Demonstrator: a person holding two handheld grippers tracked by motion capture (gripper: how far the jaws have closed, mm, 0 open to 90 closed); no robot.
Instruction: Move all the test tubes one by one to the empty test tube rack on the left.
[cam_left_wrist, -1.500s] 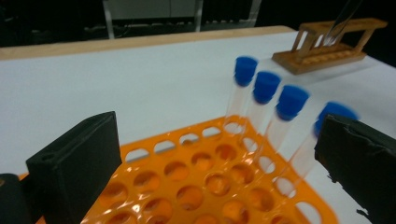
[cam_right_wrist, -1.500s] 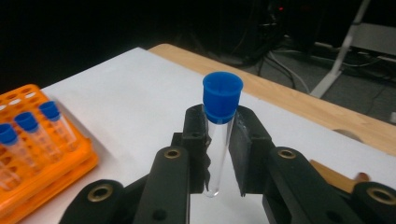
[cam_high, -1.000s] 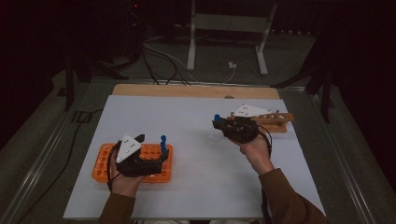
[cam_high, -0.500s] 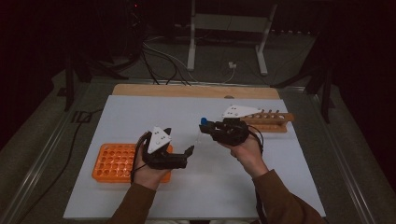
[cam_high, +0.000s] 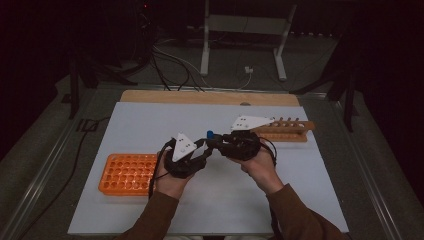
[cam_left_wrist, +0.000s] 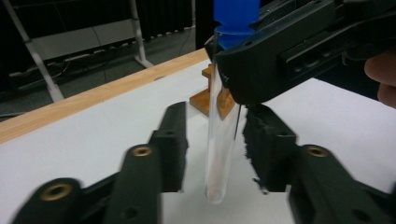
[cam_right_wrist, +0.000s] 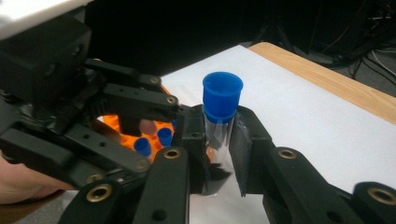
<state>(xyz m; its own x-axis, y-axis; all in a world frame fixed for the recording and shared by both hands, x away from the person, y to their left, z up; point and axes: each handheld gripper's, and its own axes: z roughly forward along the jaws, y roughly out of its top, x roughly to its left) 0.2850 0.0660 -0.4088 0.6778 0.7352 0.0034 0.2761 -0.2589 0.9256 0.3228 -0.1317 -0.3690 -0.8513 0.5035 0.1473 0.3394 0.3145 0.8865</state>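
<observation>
Above the middle of the white table (cam_high: 150, 125) the right gripper (cam_high: 214, 141) grips a clear test tube (cam_right_wrist: 219, 149) just under its blue cap (cam_right_wrist: 222, 95). The left gripper (cam_left_wrist: 215, 158) has just been closing; the tube's lower end hangs between its pads (cam_left_wrist: 175, 149), a gap still visible on each side. From overhead only the cap shows. An orange tube rack (cam_high: 127, 172) lies near left, a wooden rack (cam_high: 285, 131) far right.
</observation>
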